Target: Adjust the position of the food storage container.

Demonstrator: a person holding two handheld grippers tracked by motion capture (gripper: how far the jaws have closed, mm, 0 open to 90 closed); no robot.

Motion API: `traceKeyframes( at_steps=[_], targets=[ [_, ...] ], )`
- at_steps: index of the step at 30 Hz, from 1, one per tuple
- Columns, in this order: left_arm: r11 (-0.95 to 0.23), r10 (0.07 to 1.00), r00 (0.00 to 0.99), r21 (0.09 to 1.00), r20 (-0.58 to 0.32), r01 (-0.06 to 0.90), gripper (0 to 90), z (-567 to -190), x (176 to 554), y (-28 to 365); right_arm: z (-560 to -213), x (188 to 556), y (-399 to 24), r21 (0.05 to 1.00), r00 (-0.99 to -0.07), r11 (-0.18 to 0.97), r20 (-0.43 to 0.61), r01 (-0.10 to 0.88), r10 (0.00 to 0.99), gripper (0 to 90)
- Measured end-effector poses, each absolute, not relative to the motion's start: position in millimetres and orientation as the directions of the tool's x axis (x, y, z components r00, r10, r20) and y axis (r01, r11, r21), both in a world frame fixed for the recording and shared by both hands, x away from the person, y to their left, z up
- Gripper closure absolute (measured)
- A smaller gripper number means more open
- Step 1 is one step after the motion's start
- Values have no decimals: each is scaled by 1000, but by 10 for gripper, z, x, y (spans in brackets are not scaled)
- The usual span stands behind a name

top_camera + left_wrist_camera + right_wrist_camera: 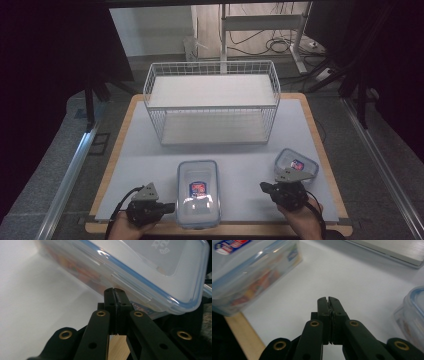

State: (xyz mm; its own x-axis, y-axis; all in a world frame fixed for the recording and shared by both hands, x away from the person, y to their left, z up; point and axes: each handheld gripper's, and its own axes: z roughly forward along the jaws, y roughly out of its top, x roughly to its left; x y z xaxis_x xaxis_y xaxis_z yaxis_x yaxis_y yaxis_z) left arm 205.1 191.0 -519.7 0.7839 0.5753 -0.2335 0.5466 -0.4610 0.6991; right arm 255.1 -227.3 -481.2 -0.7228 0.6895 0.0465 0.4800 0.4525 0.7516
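A large clear lidded container (198,192) with a blue seal and a red-and-blue label lies near the table's front edge, between my two grippers. My left gripper (171,206) sits to its left and points at its side. In the left gripper view, the left gripper (115,290) is shut with nothing between its jaws, and its tips are right at the container's (150,270) side wall under the lid rim. My right gripper (263,186) stands right of the container and points left. It (328,299) is shut and empty above bare table.
A smaller clear lidded container (296,165) sits just behind the right gripper and shows again as that small container (412,312) at the right edge. A white two-level wire basket shelf (212,102) stands at the back middle of the white mat (145,160).
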Motion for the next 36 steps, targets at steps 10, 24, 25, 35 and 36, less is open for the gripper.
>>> traceKeyframes(
  at_steps=[10,24,25,35,36],
  targets=[
    [-476,517,811,696,-274,538,899,-5197,2083,1615,-4885,2244,-2242,732,-757,465,104,497,645,884],
    [-492,475,842,717,-254,494,899,-5198,2264,1120,-4958,2124,-2148,704,-778,504,111,501,618,883],
    [-480,505,827,715,-248,508,898,-5192,2300,1231,-4958,2119,-2143,704,-778,502,116,503,617,883],
    [-342,708,675,735,-208,586,898,-5206,2873,1730,-5002,2127,-2108,692,-780,505,136,516,611,886],
    [-336,705,676,740,-213,583,898,-5211,2948,1707,-5009,2145,-2117,690,-768,500,128,523,627,886]
  ],
)
